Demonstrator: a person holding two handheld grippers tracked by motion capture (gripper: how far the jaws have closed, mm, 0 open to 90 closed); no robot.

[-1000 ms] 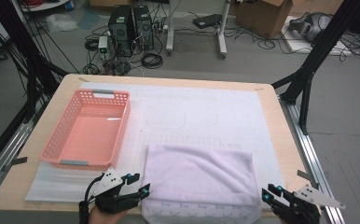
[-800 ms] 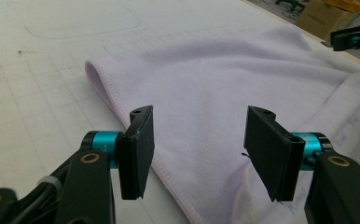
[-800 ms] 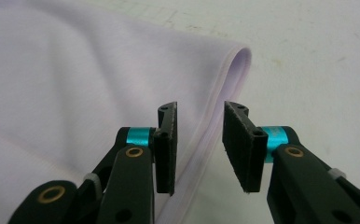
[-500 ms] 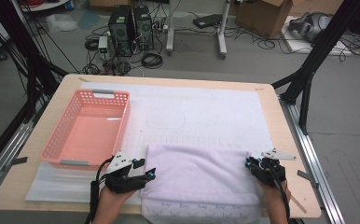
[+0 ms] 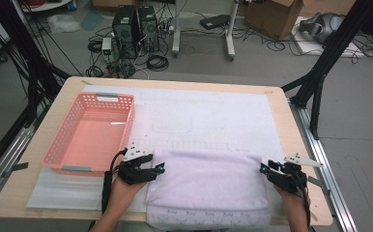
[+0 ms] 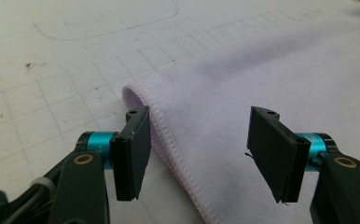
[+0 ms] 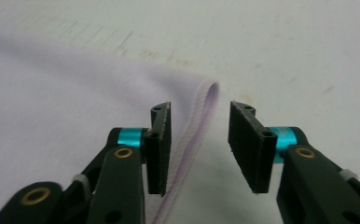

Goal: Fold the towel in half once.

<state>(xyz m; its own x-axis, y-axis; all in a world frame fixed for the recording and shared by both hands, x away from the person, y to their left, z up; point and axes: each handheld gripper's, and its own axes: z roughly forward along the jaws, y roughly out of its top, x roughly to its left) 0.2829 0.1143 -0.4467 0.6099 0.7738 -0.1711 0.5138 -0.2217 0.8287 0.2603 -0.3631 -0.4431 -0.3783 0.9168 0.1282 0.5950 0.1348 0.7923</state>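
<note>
A pale lilac, soft fleecy rectangular towel (image 5: 206, 186) lies flat at the near edge of the wooden tabletop (image 5: 291, 116), on top of a white gridded paper mat (image 5: 208, 116) that covers most of the surface. The towel looks folded: its far edge is a rounded, slightly puffed fold, while the near edge carries a faint row of small printed marks. Its side hems are stitched, with a slightly pinker rolled border that stands out against the mat in both gripper views (image 6: 169, 126) (image 7: 201, 116).

The left hand-held gripper (image 5: 156, 168) sits at the towel's far left corner, held by the person's left hand (image 5: 129, 186). In the left gripper view its jaws are spread wide apart and released, straddling the hemmed edge (image 6: 199, 154); one jaw is over the mat just beside the hem, the other over the cloth, gripping nothing.

The right hand-held gripper (image 5: 264, 167) is at the towel's far right corner, with the right hand (image 5: 291, 191) behind it. Its jaws are also apart and released (image 7: 199, 149), the hem running between them without being pinched.

A salmon-pink perforated plastic basket (image 5: 61, 145) stands on the left part of the tabletop, just beside the left gripper and apart from the towel.
</note>
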